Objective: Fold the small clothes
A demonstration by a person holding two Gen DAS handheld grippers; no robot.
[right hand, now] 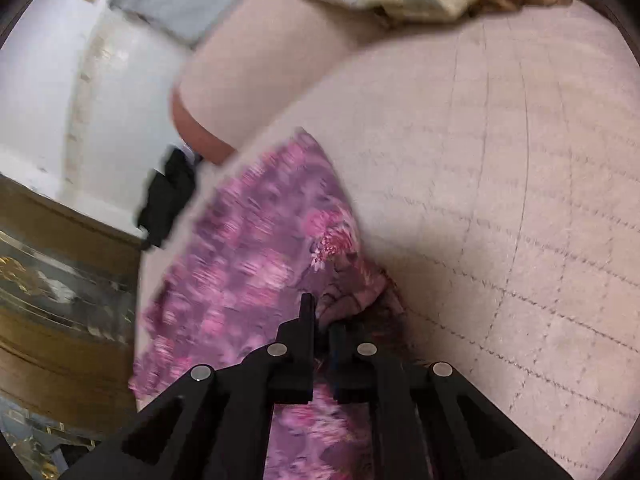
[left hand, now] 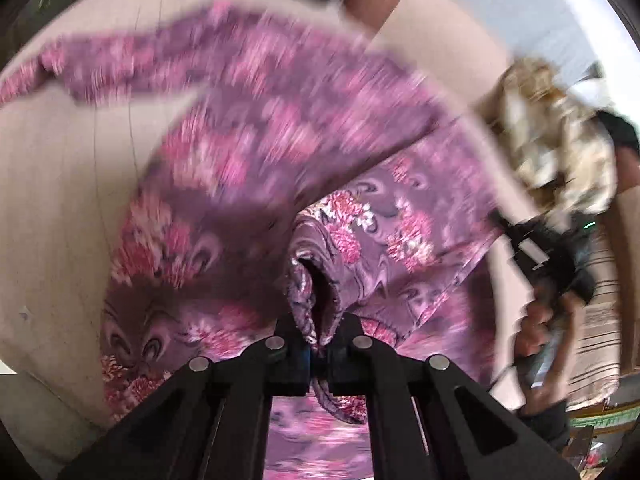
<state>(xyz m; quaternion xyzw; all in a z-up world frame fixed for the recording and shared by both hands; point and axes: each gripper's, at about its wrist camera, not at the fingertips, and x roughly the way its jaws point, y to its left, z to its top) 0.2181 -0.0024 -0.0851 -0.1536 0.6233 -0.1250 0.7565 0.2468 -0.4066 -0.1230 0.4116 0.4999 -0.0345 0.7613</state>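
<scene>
Pink quilted bedspread (right hand: 520, 200) — white wall (right hand: 36, 80) behind

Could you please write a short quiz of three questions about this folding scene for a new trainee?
1. True or false: the left gripper is shut on the purple floral garment.
2. What does the right gripper hold? A) a towel B) the same purple floral garment C) nothing
3. Fill in: the garment hangs over a pale pink ____ with stitched lines.

Key: 1 true; 2 B; 3 quilted surface.
</scene>
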